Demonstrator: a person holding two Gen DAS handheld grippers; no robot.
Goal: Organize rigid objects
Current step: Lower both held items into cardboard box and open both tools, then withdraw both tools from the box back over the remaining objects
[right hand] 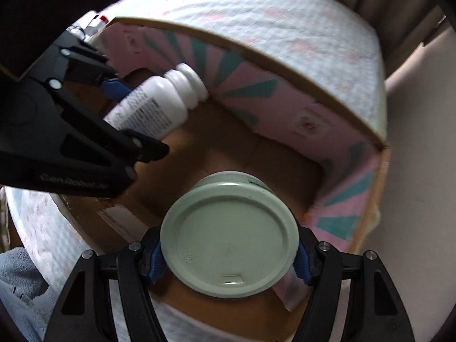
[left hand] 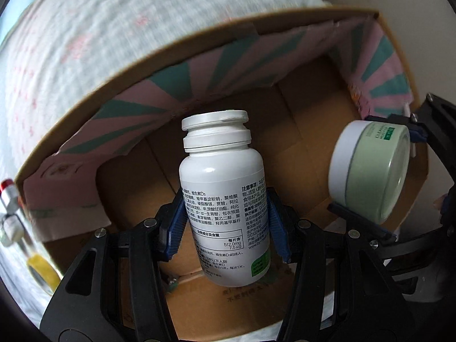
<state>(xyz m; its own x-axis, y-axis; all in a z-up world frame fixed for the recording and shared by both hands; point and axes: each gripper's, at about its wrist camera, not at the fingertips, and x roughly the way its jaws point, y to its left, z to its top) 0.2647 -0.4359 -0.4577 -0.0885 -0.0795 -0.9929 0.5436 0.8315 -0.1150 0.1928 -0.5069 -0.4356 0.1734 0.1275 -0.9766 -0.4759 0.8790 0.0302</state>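
Note:
My left gripper (left hand: 225, 222) is shut on a white pill bottle (left hand: 219, 188) with a white cap and printed label, held over the open cardboard box (left hand: 313, 131). My right gripper (right hand: 228, 252) is shut on a pale green round jar (right hand: 229, 236), held over the same box. In the left wrist view the jar (left hand: 370, 168) shows at the right, between the right gripper's fingers. In the right wrist view the pill bottle (right hand: 159, 105) shows at the upper left, cap toward the box's far wall (right hand: 256, 85).
The box has pink and teal patterned flaps (left hand: 159, 91) folded inward and a brown floor (right hand: 256, 154). It sits on a pale patterned cloth (left hand: 71, 45). A small silver bottle with a red cap (left hand: 8, 193) and a yellow item (left hand: 42, 268) lie left of the box.

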